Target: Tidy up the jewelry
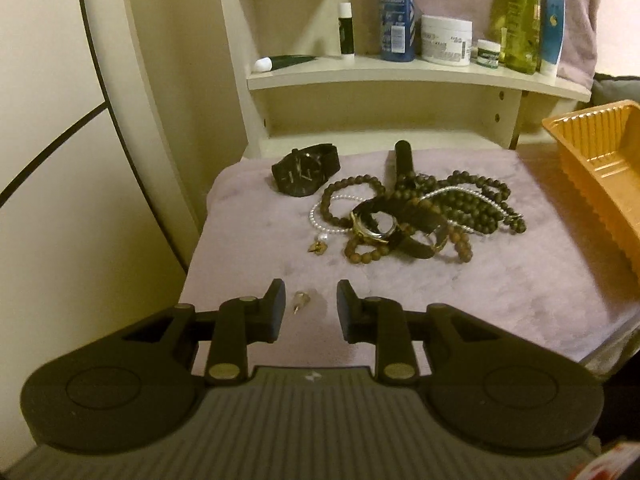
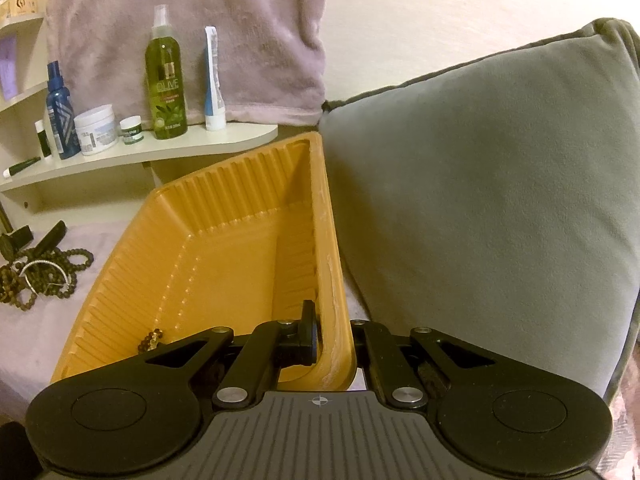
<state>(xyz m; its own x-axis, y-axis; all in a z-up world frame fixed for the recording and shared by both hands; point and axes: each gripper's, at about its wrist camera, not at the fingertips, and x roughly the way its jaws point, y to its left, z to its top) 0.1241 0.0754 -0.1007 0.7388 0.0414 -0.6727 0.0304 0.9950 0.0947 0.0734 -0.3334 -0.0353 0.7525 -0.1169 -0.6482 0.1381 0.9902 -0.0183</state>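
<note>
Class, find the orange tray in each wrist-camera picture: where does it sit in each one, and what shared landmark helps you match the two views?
Left wrist view: the orange tray sits at the right edge, on the lilac cloth, partly cut off.
Right wrist view: the tray fills the centre, its right rim clamped by the right gripper.
Shared landmark: the green olive bottle on the shelf behind.

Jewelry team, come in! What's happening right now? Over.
Left gripper open over small earring. Right gripper shut on orange tray wall. Jewelry pile tangled on blanket.
</note>
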